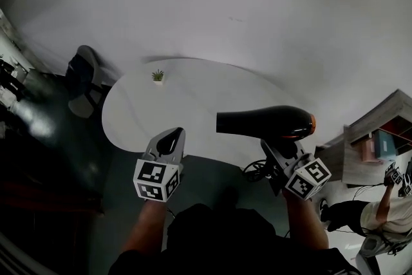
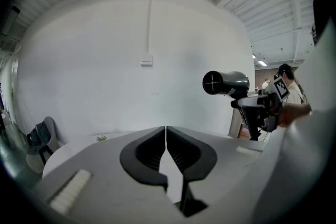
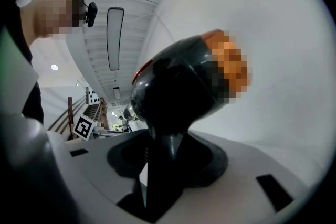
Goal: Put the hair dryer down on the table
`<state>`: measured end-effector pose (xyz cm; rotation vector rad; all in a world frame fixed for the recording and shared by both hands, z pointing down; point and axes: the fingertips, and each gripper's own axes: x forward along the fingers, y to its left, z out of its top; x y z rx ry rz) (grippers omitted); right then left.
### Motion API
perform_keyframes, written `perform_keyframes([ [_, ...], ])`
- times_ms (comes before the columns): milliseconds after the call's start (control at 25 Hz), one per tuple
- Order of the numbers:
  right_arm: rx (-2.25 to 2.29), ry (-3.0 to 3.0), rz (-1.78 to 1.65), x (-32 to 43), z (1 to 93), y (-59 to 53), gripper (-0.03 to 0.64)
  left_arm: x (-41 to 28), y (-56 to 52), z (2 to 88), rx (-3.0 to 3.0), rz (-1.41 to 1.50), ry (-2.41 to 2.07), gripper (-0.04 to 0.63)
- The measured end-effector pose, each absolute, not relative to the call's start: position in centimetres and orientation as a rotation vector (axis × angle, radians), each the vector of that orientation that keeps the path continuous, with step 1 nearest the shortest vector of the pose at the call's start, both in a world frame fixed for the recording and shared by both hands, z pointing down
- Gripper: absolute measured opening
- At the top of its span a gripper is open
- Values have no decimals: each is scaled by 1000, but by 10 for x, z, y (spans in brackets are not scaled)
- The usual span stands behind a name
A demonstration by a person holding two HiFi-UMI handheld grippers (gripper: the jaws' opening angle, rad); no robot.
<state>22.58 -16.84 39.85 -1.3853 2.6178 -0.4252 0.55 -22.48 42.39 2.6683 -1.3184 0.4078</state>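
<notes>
The hair dryer (image 1: 267,122) is black with an orange rear end. It hangs level above the near right edge of the white rounded table (image 1: 187,106), nozzle pointing left. My right gripper (image 1: 280,149) is shut on its handle from below. In the right gripper view the handle stands between the jaws and the dryer's body (image 3: 178,89) fills the middle. My left gripper (image 1: 168,142) is shut and empty, over the table's near edge. The left gripper view shows its tips touching (image 2: 166,129), with the hair dryer (image 2: 226,83) off to the right.
A small potted plant (image 1: 158,76) stands on the table's far side. A dark chair (image 1: 84,77) sits at the left of the table. The dryer's cable (image 1: 259,170) dangles below it. Shelving (image 1: 378,133) and a crouching person (image 1: 381,208) are at the right.
</notes>
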Motion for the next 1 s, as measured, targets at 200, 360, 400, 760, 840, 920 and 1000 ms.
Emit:
perform_keyframes([
  [200, -1380, 2612, -462, 225, 404, -187, 173, 3, -245, 429, 2659, 408, -1314, 18],
  [360, -1409, 2586, -472, 220, 400, -207, 173, -7, -269, 428, 2666, 396, -1300, 18],
  [400, -1417, 2578, -472, 217, 399, -211, 173, -12, -276, 429, 2667, 393, -1295, 18],
  [760, -1486, 2552, -494, 177, 396, -254, 173, -64, -323, 433, 2676, 354, -1287, 18],
  [840, -1483, 2560, -514, 164, 399, -262, 173, -76, -330, 435, 2670, 344, -1292, 18],
  [920, -1474, 2569, -550, 153, 405, -266, 173, -87, -334, 438, 2658, 329, -1299, 18],
  [1000, -1464, 2572, -594, 144, 412, -272, 173, -94, -336, 442, 2641, 314, -1304, 18],
])
